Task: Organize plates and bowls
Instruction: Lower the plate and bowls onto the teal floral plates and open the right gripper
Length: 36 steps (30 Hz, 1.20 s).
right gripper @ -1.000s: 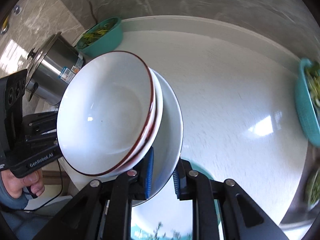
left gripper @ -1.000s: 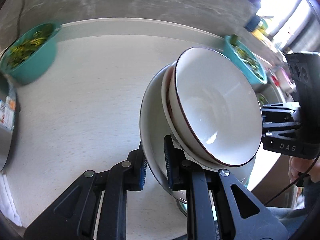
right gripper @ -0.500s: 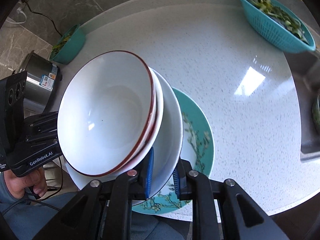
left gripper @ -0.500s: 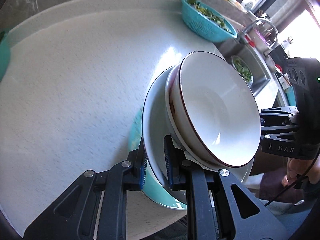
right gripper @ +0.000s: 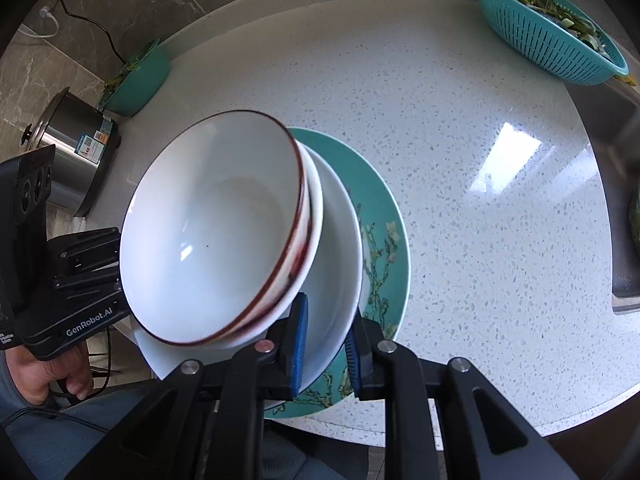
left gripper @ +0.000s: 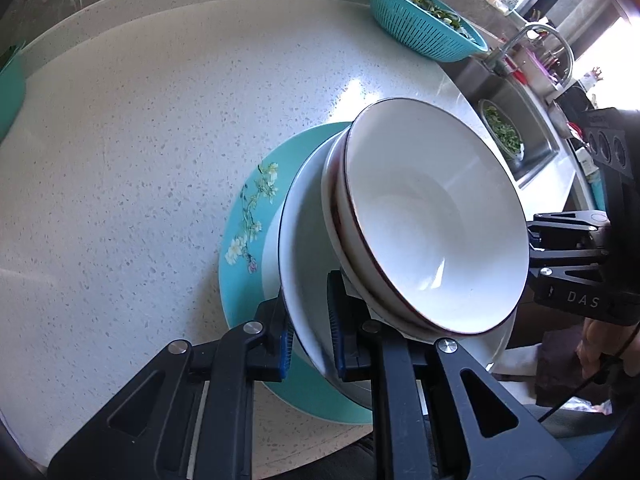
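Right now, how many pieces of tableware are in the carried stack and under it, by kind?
Red-rimmed white bowls: 2, nested
Large white bowl, clamped at opposite rims by the left gripper and right gripper: 1
Teal floral plate on the counter beneath: 1
Total: 4

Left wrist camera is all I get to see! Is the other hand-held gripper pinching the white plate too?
Observer: Yes. The right hand-held gripper is shut on the white plate at its rim, beside the two stacked bowls.
Operator: What's past the counter's left end?
Observer: A steel pot stands there.
Operator: Anything next to it?
Observer: A teal bowl of greens, just behind the pot.
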Tool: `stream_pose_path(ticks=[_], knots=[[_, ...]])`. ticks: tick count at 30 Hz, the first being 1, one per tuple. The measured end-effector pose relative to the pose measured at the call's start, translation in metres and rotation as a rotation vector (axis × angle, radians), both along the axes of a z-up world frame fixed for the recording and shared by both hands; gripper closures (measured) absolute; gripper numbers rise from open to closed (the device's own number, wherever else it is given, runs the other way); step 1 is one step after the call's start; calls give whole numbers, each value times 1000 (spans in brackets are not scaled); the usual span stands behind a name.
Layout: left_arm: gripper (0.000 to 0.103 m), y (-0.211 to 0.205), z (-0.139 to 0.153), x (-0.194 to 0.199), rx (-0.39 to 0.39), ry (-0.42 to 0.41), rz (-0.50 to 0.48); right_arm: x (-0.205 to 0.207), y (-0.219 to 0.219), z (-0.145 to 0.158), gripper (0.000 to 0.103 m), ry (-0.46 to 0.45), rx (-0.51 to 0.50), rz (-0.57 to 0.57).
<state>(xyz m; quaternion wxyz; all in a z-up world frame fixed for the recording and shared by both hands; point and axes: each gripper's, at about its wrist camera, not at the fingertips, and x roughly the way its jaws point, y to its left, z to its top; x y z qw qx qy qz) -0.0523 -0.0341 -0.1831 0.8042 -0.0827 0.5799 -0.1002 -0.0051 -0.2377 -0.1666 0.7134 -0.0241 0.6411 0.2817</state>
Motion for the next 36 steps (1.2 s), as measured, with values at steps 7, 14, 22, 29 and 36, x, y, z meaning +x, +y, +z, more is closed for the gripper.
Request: stream_pose_path(ticks=[7, 14, 22, 29, 36], knots=[[91, 3, -7, -2, -5, -5, 25, 2, 1, -2, 82, -28, 0, 19], [84, 26, 4, -24, 10, -32, 84, -1, -1, 2, 63, -59, -29, 15], [6, 57, 46, -71, 32, -122, 223, -10, -23, 24, 20, -106, -20, 8], [0, 50, 107, -102, 68, -267, 307, -14, -41, 68, 0, -216, 22, 23], [0, 43, 132, -118, 160, -263, 385, -21, -44, 98, 0, -307, -11, -10]])
